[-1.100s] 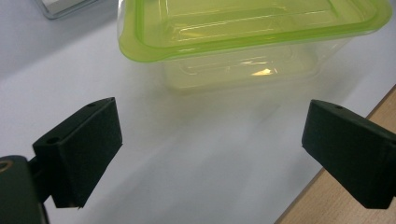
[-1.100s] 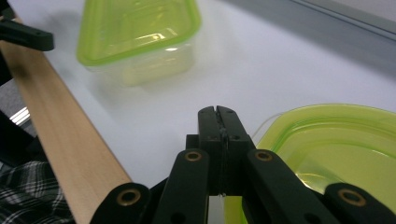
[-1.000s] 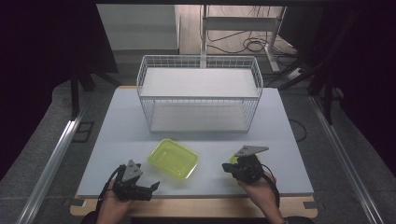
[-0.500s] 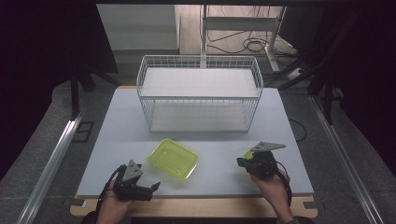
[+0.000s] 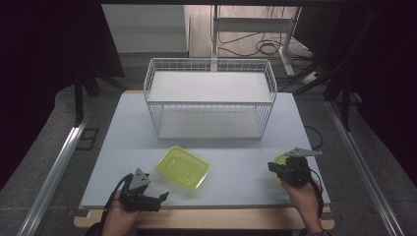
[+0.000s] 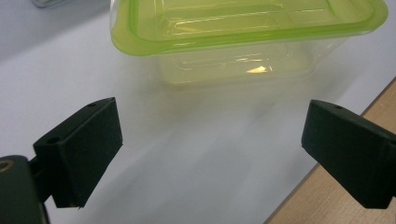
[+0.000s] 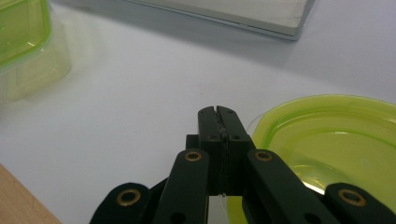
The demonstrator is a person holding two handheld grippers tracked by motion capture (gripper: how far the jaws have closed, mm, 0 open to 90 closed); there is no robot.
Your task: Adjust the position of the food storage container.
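1. Right gripper view: the green lid (image 7: 336, 135) sits just right of my right gripper (image 7: 218, 112). Its jaws are pressed together, and as far as I can judge they pinch the lid's thin rim. So little rim sits between the pads that the lid could slip out or swing down if I tilt my wrist.
2. The open green container (image 5: 182, 167) that the lid should go on stands on the white table (image 5: 123, 147). It is near the front, left of the lid (image 5: 280, 160) and well apart from it. Crossing that gap low, the lid's hanging edge could catch the tabletop and twist free.
3. The container is light plastic and nothing holds it. If I press the lid down off-centre, I expect it to skid or tip rather than snap shut.
4. My left gripper (image 6: 210, 126) has its jaws wide apart with nothing between them, and it faces the container's (image 6: 243, 28) near side without touching it. Closing too hard could buckle the thin wall, and nudging it could push the container away from me.
5. Both hands work close to the table's near edge (image 6: 327, 205), so a dropped lid could slide off.
6. The wire basket (image 5: 209, 98) stands farther back and poses little risk.
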